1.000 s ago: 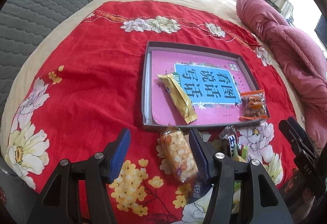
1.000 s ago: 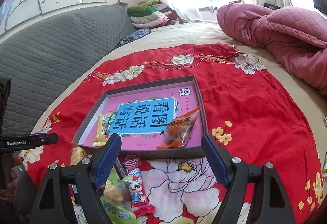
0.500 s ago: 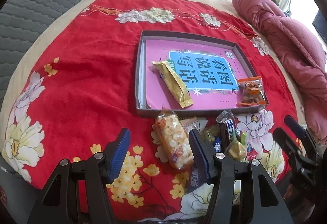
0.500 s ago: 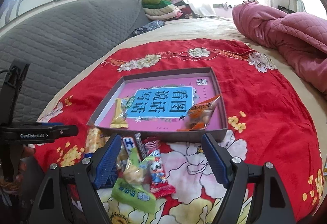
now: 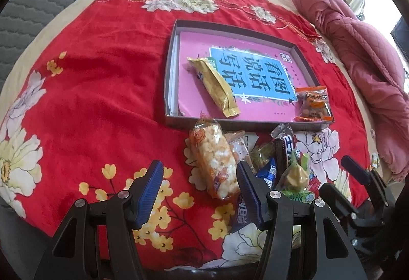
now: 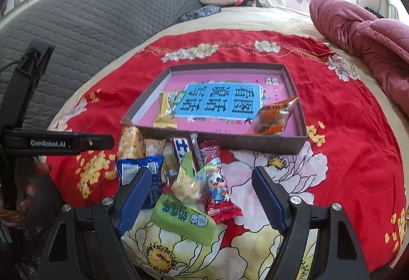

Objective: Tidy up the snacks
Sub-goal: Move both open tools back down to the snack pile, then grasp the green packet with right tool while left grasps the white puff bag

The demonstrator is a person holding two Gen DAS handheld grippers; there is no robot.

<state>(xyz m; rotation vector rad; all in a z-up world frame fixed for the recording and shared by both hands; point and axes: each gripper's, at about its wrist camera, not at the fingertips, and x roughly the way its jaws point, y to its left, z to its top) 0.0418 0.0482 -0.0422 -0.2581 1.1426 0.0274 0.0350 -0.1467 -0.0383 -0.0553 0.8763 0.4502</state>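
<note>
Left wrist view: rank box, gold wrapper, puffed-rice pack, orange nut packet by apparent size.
1. box
2. puffed-rice pack, though nearest the camera
3. gold wrapper, close to the pack, so unsure
4. orange nut packet

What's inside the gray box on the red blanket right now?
Inside the gray box lie a pink book, a gold snack packet and an orange snack bag. Anything beneath the book is hidden.

Open right claw (image 6: 204,193) above snack pile (image 6: 179,175)
</note>
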